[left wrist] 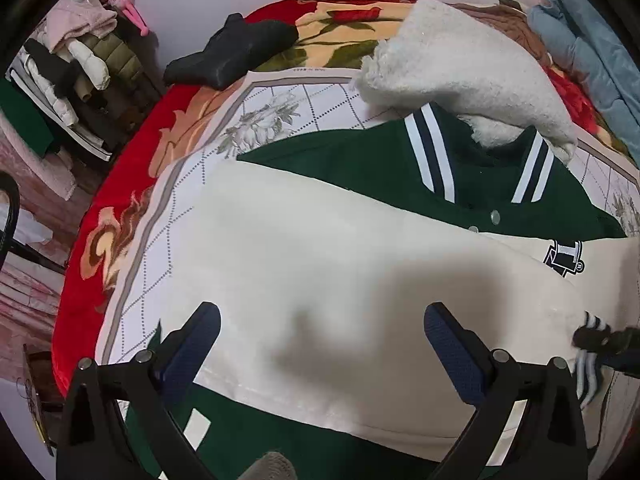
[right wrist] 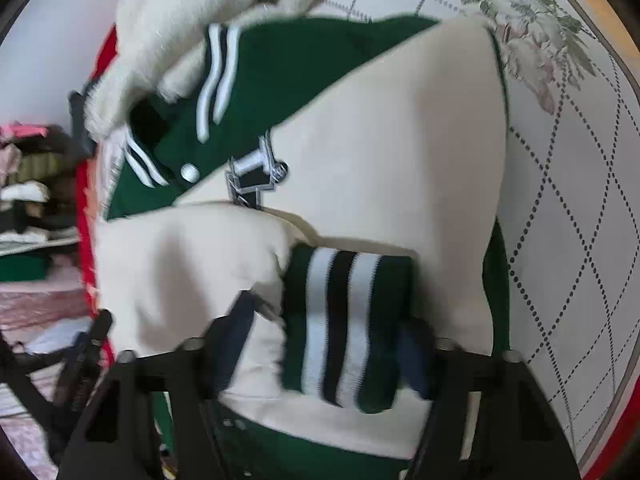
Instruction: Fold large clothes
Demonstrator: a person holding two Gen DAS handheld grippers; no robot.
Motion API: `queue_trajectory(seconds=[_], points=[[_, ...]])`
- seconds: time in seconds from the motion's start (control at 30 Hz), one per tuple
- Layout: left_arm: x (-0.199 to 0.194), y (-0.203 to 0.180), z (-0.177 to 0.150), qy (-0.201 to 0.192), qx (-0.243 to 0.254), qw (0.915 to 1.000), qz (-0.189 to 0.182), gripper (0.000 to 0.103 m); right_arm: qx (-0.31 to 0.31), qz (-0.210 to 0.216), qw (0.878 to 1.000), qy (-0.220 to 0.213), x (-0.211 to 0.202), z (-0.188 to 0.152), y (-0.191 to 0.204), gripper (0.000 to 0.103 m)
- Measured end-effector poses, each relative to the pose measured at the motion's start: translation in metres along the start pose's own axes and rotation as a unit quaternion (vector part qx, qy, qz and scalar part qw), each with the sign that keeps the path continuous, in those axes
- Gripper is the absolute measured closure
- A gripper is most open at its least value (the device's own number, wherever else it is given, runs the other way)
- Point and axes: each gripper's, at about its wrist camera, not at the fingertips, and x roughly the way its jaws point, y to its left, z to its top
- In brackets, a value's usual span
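A green varsity jacket (left wrist: 340, 160) (right wrist: 280, 80) with cream sleeves lies front up on the bed, both sleeves folded across its chest. My left gripper (left wrist: 322, 312) hangs open and wide above the cream sleeve (left wrist: 320, 240), with nothing between its fingers. My right gripper (right wrist: 328, 316) is closed on the striped sleeve cuff (right wrist: 340, 320); cuff and sleeve end fill the gap between its fingers. In the left wrist view that cuff (left wrist: 588, 372) shows at the right edge with the right gripper (left wrist: 600, 340) on it.
A white fleece garment (left wrist: 460, 64) (right wrist: 200, 12) lies over the jacket's collar. A black garment (left wrist: 232, 52) and a blue quilted jacket (left wrist: 592, 40) lie farther back on the bed. A pile of clothes (left wrist: 80, 60) sits beyond the red blanket's edge (left wrist: 120, 160).
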Motion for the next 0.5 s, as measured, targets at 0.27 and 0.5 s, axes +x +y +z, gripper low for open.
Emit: queue_trajectory(seconds=[0.27, 0.5], points=[[0.003, 0.005, -0.002, 0.007, 0.007, 0.9999, 0.002, 0.000, 0.006, -0.028, 0.997, -0.075, -0.037, -0.013, -0.011, 0.101], [0.016, 0.035, 0.001, 0.019, 0.012, 0.9989, 0.040, 0.000, 0.002, -0.077, 0.996, -0.055, -0.035, 0.001, -0.031, 0.101]])
